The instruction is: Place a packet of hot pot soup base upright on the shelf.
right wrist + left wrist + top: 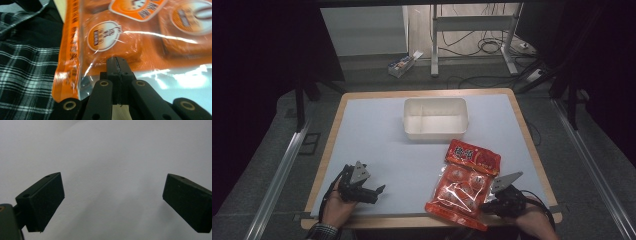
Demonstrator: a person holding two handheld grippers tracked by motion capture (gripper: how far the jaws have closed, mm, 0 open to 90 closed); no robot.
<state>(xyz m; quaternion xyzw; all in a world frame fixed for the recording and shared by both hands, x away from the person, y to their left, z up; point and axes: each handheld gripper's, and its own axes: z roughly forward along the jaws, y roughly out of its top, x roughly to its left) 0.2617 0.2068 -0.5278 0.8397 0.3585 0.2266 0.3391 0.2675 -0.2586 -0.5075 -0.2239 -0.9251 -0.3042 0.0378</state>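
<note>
An orange snack bag (pixel 464 185) with several wrapped pieces inside lies on the front right of the table, its near end reaching the table's front edge. My right gripper (pixel 486 206) sits at the bag's near right edge. In the right gripper view its jaws (pixel 117 65) are pressed together on the clear film of the bag (pixel 112 42). My left gripper (pixel 378 194) rests at the front left of the table, pointing right, far from the bag. In the left gripper view it (pixel 113 192) stands wide open over bare white surface, with nothing between its fingers.
A white two-compartment bin (pixel 435 132) stands at the middle back of the white-topped table (pixel 377 140). A person's plaid sleeve (pixel 22 75) lies left of the bag. Cables and metal frame legs (pixel 472 30) are on the floor beyond the table.
</note>
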